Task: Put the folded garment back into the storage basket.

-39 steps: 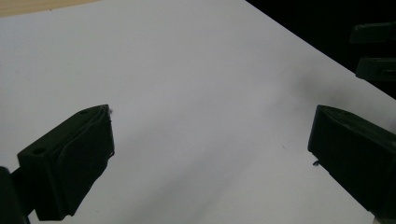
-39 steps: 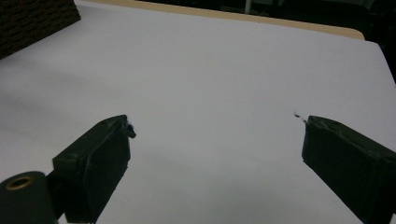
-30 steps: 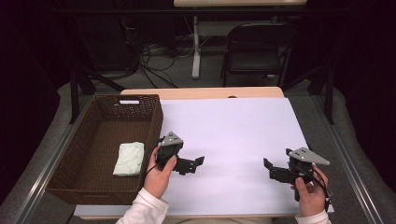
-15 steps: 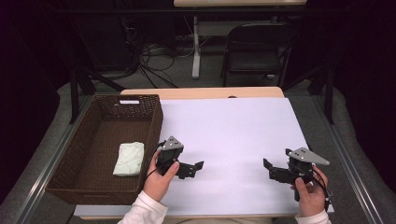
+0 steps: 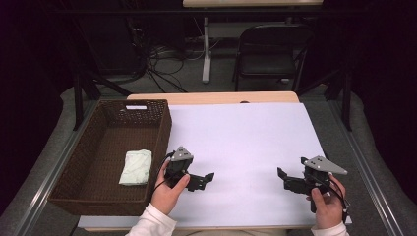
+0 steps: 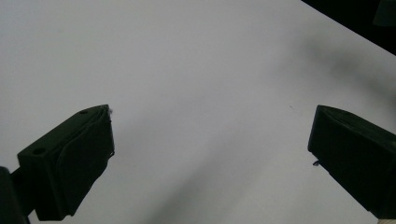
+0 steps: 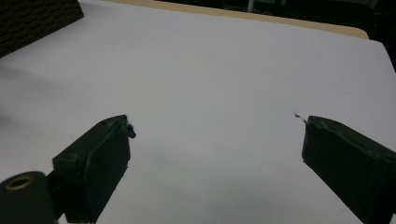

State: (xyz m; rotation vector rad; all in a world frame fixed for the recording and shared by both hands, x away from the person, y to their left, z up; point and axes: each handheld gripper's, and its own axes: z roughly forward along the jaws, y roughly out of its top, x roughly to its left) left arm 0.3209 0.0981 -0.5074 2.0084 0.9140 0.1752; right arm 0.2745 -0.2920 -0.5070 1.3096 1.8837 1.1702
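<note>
My left gripper (image 5: 205, 180) rests low over the white table sheet (image 5: 246, 137), just right of the brown wicker basket (image 5: 165, 129). It is open, with nothing between its jaws. In the left gripper view the left gripper (image 6: 212, 128) has bare white sheet between its wide-apart jaws. My right gripper (image 5: 283, 180) hovers near the front right of the sheet and points left, open and empty. The right gripper (image 7: 215, 130) likewise frames bare sheet in its own view. A folded pale cloth (image 5: 136, 167) lies inside the basket.
A corner of the basket (image 7: 37, 18) shows at the far left of the right gripper view. The wooden table edge (image 5: 211, 97) borders the sheet at the back. A dark folding chair (image 5: 270, 54) and floor cables (image 5: 162, 59) lie beyond the table.
My left gripper has drifted slightly toward the person, away from the basket's cloth. The right gripper has hardly moved. Both stay open.
</note>
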